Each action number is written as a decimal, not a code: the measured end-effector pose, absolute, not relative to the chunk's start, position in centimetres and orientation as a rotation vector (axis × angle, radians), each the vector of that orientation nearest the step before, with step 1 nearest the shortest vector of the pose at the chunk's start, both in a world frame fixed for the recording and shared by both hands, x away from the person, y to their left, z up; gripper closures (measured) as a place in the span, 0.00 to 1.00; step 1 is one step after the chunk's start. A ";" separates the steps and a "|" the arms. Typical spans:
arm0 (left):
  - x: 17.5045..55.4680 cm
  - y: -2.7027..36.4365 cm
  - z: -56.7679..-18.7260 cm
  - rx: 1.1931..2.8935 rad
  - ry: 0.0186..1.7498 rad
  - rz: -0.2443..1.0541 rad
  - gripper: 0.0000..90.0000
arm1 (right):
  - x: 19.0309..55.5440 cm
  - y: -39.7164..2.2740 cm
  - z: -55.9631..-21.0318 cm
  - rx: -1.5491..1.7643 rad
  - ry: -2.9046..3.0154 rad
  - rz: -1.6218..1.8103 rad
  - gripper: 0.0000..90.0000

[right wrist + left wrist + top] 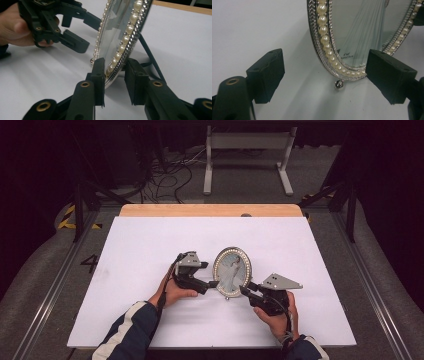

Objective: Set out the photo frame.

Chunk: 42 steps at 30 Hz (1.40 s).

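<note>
An oval picture frame [232,270] rimmed with pearls and silver stands upright near the middle of the white table top [140,245]. My right gripper [245,290] comes in from the lower right and is shut on the frame's bottom edge. In the right gripper view the pearl rim [125,32] runs between the two pads of that gripper [115,67], and a thin black prop leg [150,57] shows behind it. My left gripper [212,284] stands open just left of the frame; its pads [267,75] are wide apart and short of the rim [329,55].
A small silver ball foot [339,84] rests on the table under the frame. A wooden strip [210,210] edges the far side of the table. Beyond it lie loose cables [165,175] and a white metal stand [245,155] on the floor.
</note>
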<state>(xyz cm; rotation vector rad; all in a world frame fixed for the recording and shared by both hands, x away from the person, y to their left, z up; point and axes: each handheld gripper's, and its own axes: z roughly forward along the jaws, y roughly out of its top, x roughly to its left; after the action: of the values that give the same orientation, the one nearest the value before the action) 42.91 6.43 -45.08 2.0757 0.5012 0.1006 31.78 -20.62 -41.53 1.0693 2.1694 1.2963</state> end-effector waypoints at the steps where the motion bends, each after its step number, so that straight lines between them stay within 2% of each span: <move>1: 43.0 6.2 -45.1 2.080 0.507 0.105 0.19 | 31.8 -20.6 -41.5 1.064 2.162 1.300 0.78; 7: 43.8 5.4 -45.2 2.069 0.504 0.081 0.20 | 31.6 -20.9 -41.1 1.062 2.123 1.322 0.79; 12: 44.0 5.0 -45.0 2.051 0.492 0.038 0.20 | 31.4 -21.2 -40.8 1.053 2.072 1.354 0.83; 14: 44.0 5.0 -44.9 2.038 0.484 0.025 0.26 | 31.3 -21.1 -40.8 1.051 2.076 1.358 0.85; 15: 43.9 5.0 -44.7 2.036 0.471 0.025 0.26 | 31.3 -21.0 -40.8 1.049 2.077 1.353 0.85; 17: 43.6 4.9 -44.5 2.040 0.441 0.020 0.36 | 31.4 -20.9 -40.7 1.045 2.077 1.343 0.85; 20: 43.4 4.9 -44.3 2.055 0.440 0.043 0.39 | 31.4 -21.0 -40.8 1.049 2.080 1.354 0.85; 26: 43.2 5.9 -44.2 2.055 0.470 0.041 0.53 | 31.7 -21.1 -40.8 1.068 2.074 1.350 0.87; 30: 42.9 6.4 -44.1 2.074 0.473 0.059 0.58 | 32.1 -21.1 -40.8 1.068 2.079 1.361 0.88; 37: 42.0 6.9 -43.9 2.083 0.468 0.098 0.60 | 32.5 -21.1 -40.9 1.084 2.069 1.362 0.86; 42: 41.8 6.6 -43.5 2.079 0.479 0.154 0.55 | 32.4 -21.0 -40.9 1.079 2.060 1.350 0.85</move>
<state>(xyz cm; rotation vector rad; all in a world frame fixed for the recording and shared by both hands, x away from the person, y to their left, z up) 41.79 6.62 -43.54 2.0786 0.4794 0.1536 32.41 -20.99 -40.95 1.0789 2.0604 1.3500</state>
